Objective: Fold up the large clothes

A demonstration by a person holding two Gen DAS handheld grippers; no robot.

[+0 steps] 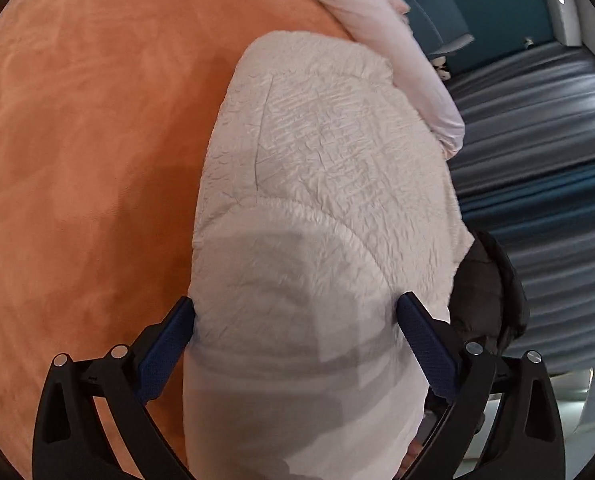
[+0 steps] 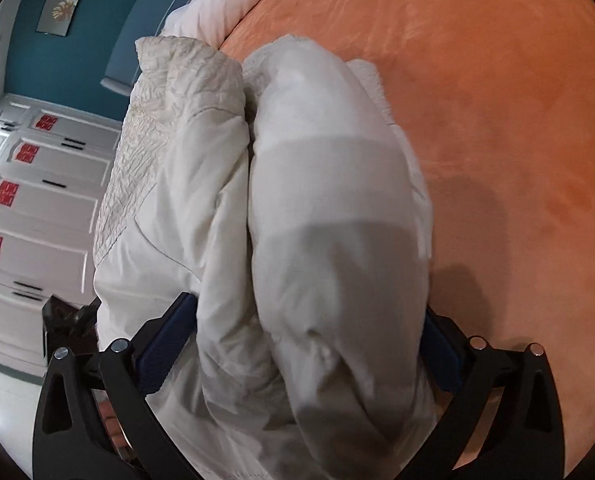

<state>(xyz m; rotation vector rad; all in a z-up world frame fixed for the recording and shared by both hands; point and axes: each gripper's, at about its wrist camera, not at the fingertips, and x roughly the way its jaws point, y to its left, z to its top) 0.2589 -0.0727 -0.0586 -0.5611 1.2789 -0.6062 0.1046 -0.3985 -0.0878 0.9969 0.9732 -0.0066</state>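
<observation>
The right gripper (image 2: 309, 340) stands with its jaws spread as wide as they go, and a thick bundle of the white padded garment (image 2: 329, 240) fills the whole gap between them. Its blue pads (image 2: 165, 344) lie against the cloth on both sides; whether they press on it or merely rest beside it I cannot tell. In this view the garment is folded into two fat rolls lying side by side, with a crinkled, quilted panel on the left roll.

The left gripper (image 1: 297, 344) is spread wide as well, with the same white padded garment (image 1: 321, 184) bulging between its blue pads (image 1: 429, 348). Here too the cloth touches both pads, and a true grip cannot be told from simple contact. The quilted face runs away from the jaws towards the far end of the bundle.

The garment lies on an orange bedspread (image 1: 89, 152), which covers most of the surface around it. At the head of the bed sits a pale pillow (image 1: 397, 48), touching the far end of the garment in the left wrist view. A dark padded item (image 1: 493, 292) lies just beside the garment near the left gripper. Beyond the bed stand a teal wall (image 2: 77, 64) and white cabinet doors (image 2: 45, 208) bearing red stickers. A grey ribbed surface (image 1: 537, 128) runs along the bed's edge.
</observation>
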